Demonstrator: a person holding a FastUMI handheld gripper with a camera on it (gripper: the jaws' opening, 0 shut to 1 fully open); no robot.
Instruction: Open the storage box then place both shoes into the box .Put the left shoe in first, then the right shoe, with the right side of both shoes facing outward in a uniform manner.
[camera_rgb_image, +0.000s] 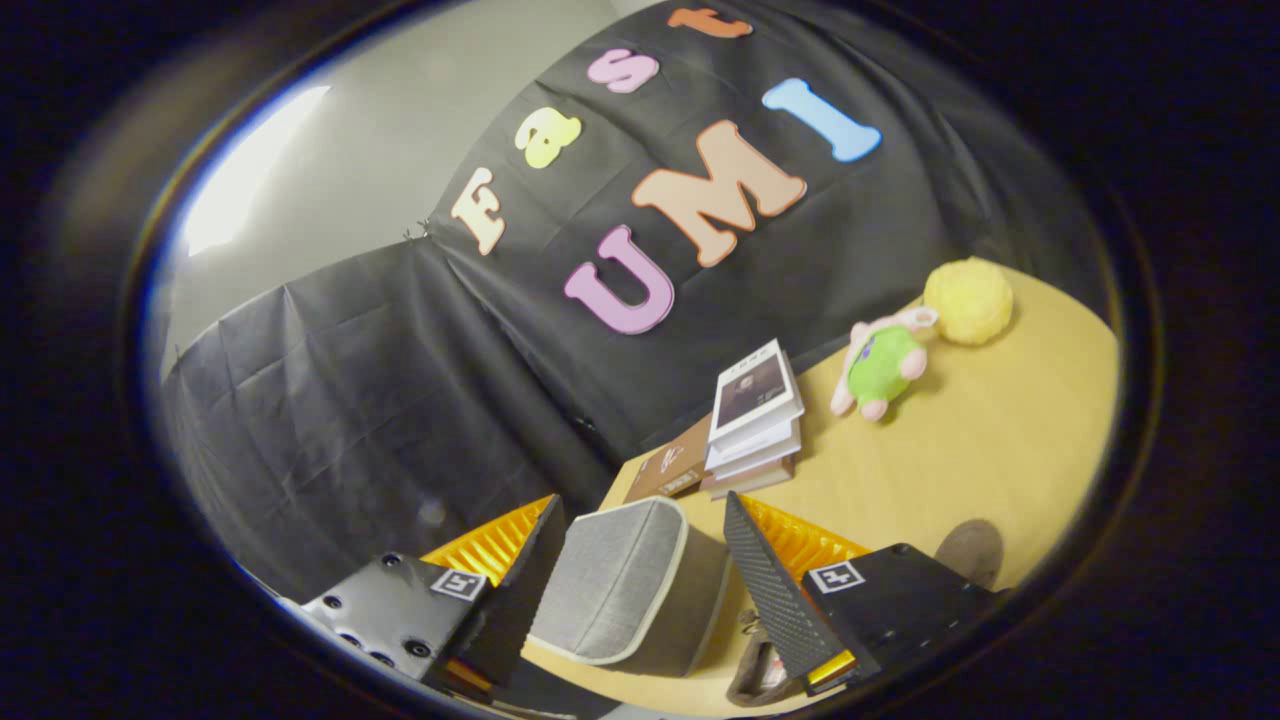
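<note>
A grey fabric storage box (615, 585) with a pale trim stands on the yellow table (980, 440), lid closed, seen tilted. It sits just ahead of my gripper (643, 500), framed between the two fingers. The fingers stand wide apart and open, and neither visibly presses on the box. Under the right finger (770, 590) shows part of a dark brown object (757, 672) that may be a shoe. A rounded brown shape (970, 550) lies on the table to the right of that finger; I cannot tell what it is.
A stack of books (755, 420) with a brown book (672, 468) beside it lies beyond the box by the black cloth wall. Further right sit a green and pink plush toy (880, 365) and a fluffy yellow ball (968, 300). The table's left edge runs past the box.
</note>
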